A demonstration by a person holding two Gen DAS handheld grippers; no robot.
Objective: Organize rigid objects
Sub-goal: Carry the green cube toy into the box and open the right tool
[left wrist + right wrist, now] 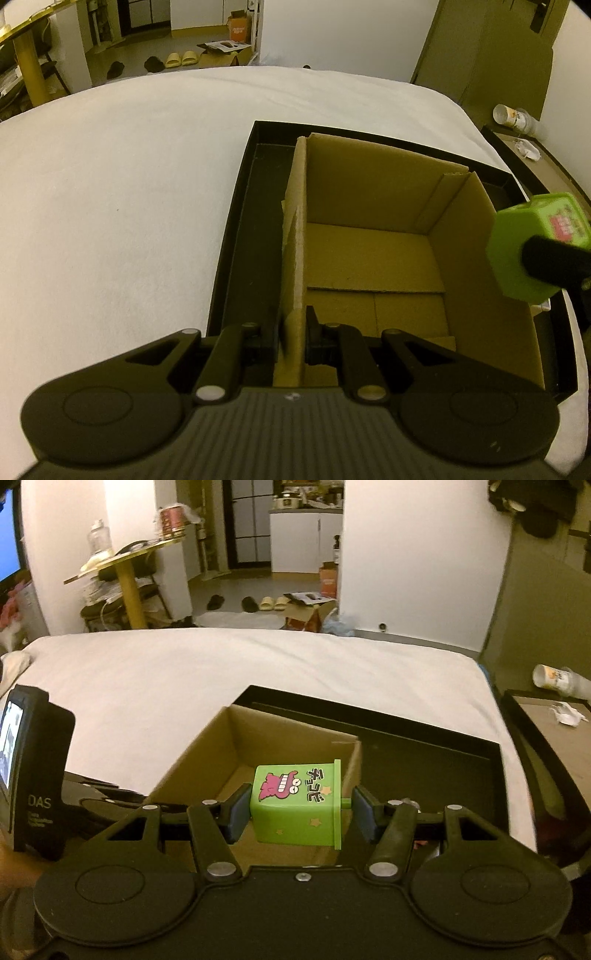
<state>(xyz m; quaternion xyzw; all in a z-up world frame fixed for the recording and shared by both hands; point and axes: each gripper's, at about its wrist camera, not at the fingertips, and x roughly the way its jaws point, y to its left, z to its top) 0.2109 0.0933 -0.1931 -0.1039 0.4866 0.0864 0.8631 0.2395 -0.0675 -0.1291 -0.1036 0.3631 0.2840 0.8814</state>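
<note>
On a white bed (184, 686), the left gripper (293, 332) pinches 1 wall of 1 cardboard box (369, 258) standing in 1 black tray (236, 258), while the right gripper (301, 812) holds 1 green cartoon-printed box (297, 805) between its 2 fingers above the cardboard box's opening.

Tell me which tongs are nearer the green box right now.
Right. The right tongs grip the green box over the cardboard box; the left tongs pinch its left wall.
</note>
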